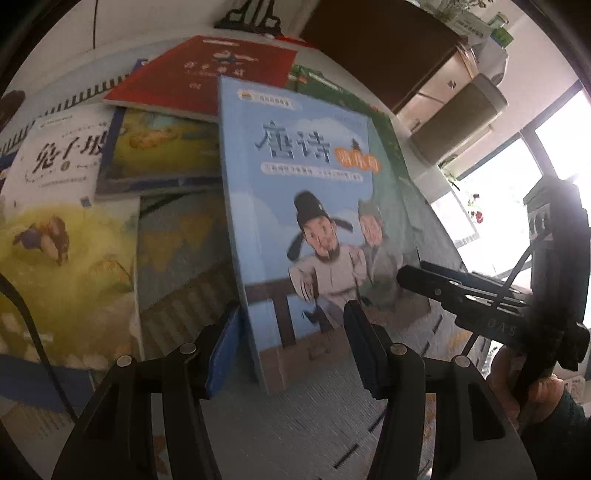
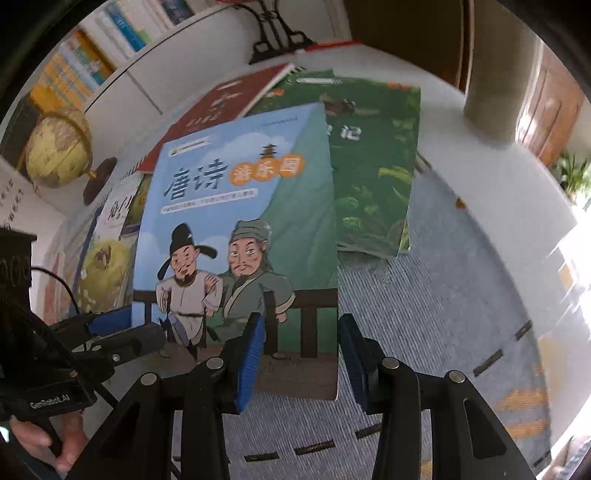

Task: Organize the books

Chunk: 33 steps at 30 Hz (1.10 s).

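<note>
A light-blue book (image 1: 303, 206) with two cartoon men on its cover is tilted up over a loose pile of books. My left gripper (image 1: 293, 347) is shut on its lower left corner, one pad behind the spine and one finger over the cover. In the right wrist view the left gripper (image 2: 125, 332) pinches that same corner of the blue book (image 2: 236, 206). My right gripper (image 2: 301, 350) has the lower right corner between its pads. From the left wrist view the right gripper (image 1: 410, 273) reaches in at the book's right edge.
Under and behind the blue book lie a red book (image 2: 225, 99), a green book (image 2: 376, 166), a white-and-yellow book (image 1: 62, 221) and a spiral notebook (image 1: 55, 107). A globe (image 2: 59, 151) and a black bookend (image 2: 277, 33) stand at the back. The grey-blue cloth (image 2: 443, 295) covers the table.
</note>
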Tool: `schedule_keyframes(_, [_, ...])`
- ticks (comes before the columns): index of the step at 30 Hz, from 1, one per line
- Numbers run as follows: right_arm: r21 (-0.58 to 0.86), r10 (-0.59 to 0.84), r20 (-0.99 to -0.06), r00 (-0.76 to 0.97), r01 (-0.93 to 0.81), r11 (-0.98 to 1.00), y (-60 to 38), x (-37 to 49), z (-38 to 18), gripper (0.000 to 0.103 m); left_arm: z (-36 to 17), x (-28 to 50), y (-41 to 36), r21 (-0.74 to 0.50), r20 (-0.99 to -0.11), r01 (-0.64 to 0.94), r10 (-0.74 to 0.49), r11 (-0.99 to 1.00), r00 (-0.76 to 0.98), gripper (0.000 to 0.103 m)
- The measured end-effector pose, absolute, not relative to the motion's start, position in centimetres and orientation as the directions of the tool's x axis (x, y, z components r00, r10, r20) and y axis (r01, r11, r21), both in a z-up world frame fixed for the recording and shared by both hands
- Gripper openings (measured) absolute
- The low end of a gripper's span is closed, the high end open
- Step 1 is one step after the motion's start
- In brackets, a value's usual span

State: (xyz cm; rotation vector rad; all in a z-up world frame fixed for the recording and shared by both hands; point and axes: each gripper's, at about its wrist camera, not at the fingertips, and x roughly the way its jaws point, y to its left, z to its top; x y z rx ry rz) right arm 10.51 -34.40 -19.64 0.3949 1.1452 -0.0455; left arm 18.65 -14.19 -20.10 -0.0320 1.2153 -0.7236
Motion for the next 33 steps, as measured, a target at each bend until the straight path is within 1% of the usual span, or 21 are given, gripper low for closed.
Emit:
schedule_keyframes(5, [0.349, 0.201, -0.875, 0.44, 0.286, 0.893, -36.0, 11.4, -20.1, 0.042, -20.9, 19.8, -15.1, -0.405, -0.837, 0.484, -0.528, 0.775, 0.145, 0.053])
schedule_keyframes(8, [0.387, 0.226, -0.857, 0.462, 0.29, 0.875, -36.3, 11.8, -20.0, 0.048, -20.7, 19.9, -15.1, -0.399, -0.836, 0.485, -0.526, 0.778, 0.155, 0.056])
schedule_keyframes(14, [0.349, 0.212, -0.865, 0.454, 0.243, 0.905, -34.6, 11.7, -19.9, 0.05, -20.3, 19.4, -15.4, -0.399, -0.841, 0.461, -0.517, 0.792, 0.159, 0.056])
schedule_keyframes(17, [0.392, 0.264, -0.854, 0.449, 0.22, 0.893, -35.2, 11.0, -19.8, 0.05, -19.8, 18.8, -15.3, -0.407, -0.845, 0.44, -0.513, 0.8, 0.151, 0.056])
schedule_keyframes(20, [0.507, 0.375, -0.799, 0.47, 0.191, 0.84, -36.6, 10.1, -19.4, 0.051, -19.4, 18.3, -15.0, -0.437, -0.838, 0.408, -0.528, 0.801, 0.139, 0.057])
schedule_keyframes(21, [0.557, 0.424, -0.769, 0.478, 0.176, 0.812, -37.1, 9.8, -19.3, 0.051, -19.4, 18.2, -14.9, -0.449, -0.835, 0.397, -0.534, 0.801, 0.134, 0.059])
schedule_keyframes(22, [0.61, 0.479, -0.734, 0.482, 0.156, 0.777, -37.7, 9.6, -19.2, 0.051, -19.4, 18.1, -14.8, -0.457, -0.833, 0.382, -0.537, 0.804, 0.133, 0.059])
schedule_keyframes(26, [0.742, 0.611, -0.619, 0.494, 0.11, 0.661, -39.1, 9.2, -19.6, 0.051, -19.8, 18.1, -14.9, -0.437, -0.848, 0.359, -0.511, 0.825, 0.14, 0.059])
schedule_keyframes(27, [0.755, 0.622, -0.605, 0.497, 0.107, 0.647, -39.3, 9.2, -19.7, 0.051, -19.9, 18.2, -14.9, -0.436, -0.851, 0.355, -0.507, 0.827, 0.135, 0.059])
schedule_keyframes(28, [0.757, 0.621, -0.604, 0.5, 0.119, 0.642, -39.5, 9.3, -20.2, 0.051, -20.2, 18.3, -14.9, -0.437, -0.854, 0.352, -0.504, 0.828, 0.126, 0.06])
schedule_keyframes(29, [0.744, 0.606, -0.623, 0.495, 0.136, 0.654, -39.5, 9.5, -20.7, 0.051, -20.4, 18.3, -15.0, -0.438, -0.855, 0.35, -0.504, 0.828, 0.122, 0.06])
schedule_keyframes(31, [0.688, 0.563, -0.683, 0.466, 0.152, 0.709, -38.9, 10.1, -21.8, 0.049, -20.9, 18.5, -14.9, -0.44, -0.857, 0.341, -0.502, 0.831, 0.116, 0.062])
schedule_keyframes(33, [0.66, 0.54, -0.698, 0.471, 0.129, 0.74, -38.2, 10.2, -21.6, 0.044, -20.7, 18.7, -14.7, -0.448, -0.851, 0.334, -0.51, 0.829, 0.125, 0.065])
